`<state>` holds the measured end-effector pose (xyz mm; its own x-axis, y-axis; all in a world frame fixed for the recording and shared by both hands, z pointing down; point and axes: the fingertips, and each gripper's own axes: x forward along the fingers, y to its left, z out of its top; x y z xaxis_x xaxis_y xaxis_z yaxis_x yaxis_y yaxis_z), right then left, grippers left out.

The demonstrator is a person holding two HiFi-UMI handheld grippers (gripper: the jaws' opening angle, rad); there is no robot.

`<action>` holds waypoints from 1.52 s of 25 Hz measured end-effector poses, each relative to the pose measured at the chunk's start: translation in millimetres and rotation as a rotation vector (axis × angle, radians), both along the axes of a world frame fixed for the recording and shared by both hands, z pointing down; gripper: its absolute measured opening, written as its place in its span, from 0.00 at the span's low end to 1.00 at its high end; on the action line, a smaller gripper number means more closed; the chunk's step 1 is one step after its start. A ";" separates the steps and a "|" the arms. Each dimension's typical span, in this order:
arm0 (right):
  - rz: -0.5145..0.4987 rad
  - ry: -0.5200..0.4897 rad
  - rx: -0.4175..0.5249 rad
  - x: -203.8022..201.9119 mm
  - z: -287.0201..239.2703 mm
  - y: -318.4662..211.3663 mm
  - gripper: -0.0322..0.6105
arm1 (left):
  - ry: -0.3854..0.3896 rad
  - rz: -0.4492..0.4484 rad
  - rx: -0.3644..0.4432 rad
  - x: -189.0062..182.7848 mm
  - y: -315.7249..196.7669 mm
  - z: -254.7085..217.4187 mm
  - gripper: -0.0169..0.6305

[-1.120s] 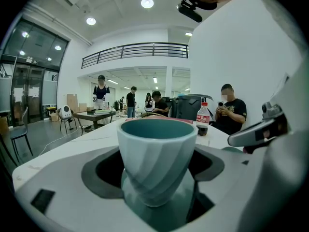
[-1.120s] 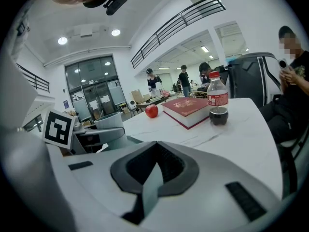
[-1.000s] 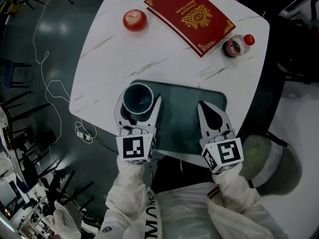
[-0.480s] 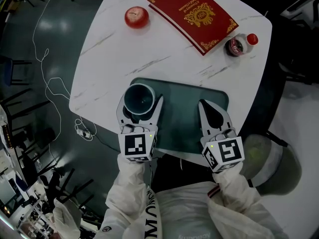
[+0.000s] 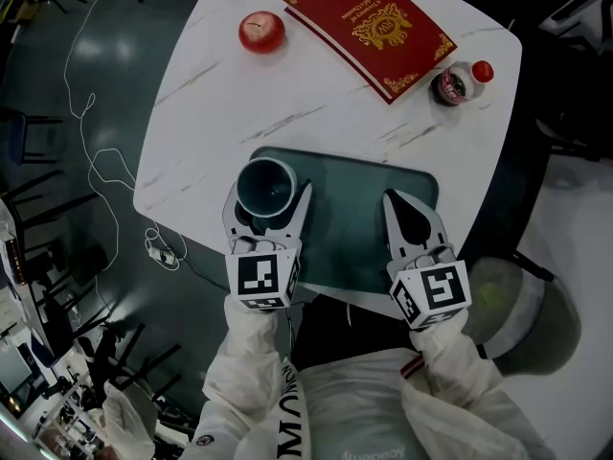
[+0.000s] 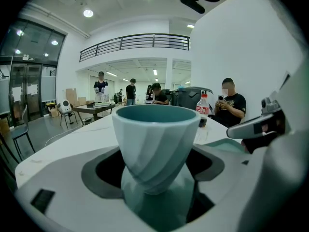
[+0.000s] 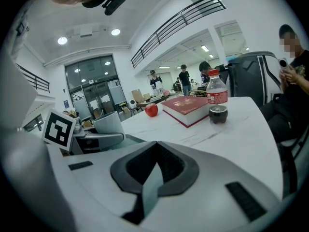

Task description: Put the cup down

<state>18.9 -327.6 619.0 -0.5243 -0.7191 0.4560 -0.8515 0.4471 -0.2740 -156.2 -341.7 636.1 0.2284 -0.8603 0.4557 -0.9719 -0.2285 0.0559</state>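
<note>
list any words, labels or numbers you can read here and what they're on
Red book: gold lettering on the cover, too small to read.
Bottle: red label, print too blurred to read.
Left gripper and right gripper: square markers on the cubes, no words.
Cup: no print.
White jacket: "MO" readable, the rest unclear.

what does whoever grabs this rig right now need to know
Claws: left claw shut on the teal cup, over the left end of the green mat; can't tell if the cup's foot touches it. The right claw is shut and empty, over the mat's right part.
Done: cup is at the mat.
Left: lower until it sits, open the left claw, back off without tipping it.
</note>
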 end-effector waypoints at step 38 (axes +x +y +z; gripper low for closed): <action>0.040 -0.033 0.096 -8.7 -72.9 99.4 0.06 | -0.047 0.014 0.046 -20.2 93.5 -55.8 0.64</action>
<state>10.1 -228.2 546.1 -0.5078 -0.7793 0.3673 -0.8605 0.4381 -0.2600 -176.4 -248.2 580.3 0.2196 -0.8777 0.4259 -0.9701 -0.2429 -0.0004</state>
